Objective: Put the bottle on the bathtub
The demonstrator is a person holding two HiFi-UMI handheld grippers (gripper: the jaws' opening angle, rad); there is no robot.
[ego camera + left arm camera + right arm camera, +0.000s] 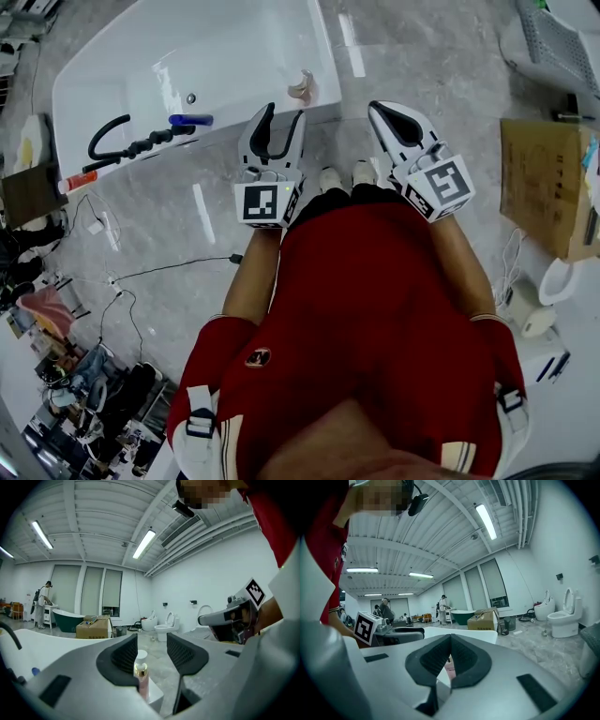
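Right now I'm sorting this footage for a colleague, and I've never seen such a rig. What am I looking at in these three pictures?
There is no robot here. A person in a red shirt holds a two-jaw gripper in each hand. One picture comes from a camera on the person's head, looking steeply down. The other two come from cameras riding on the grippers, each looking along its own jaws.

The left gripper has its jaws apart and holds nothing. The right gripper has its jaws together, also empty.

Ahead is a white bathtub. A small pump bottle stands upright on its near corner, just beyond the left gripper and not touching it. A blue object and a black hose lie along the tub's near edge.
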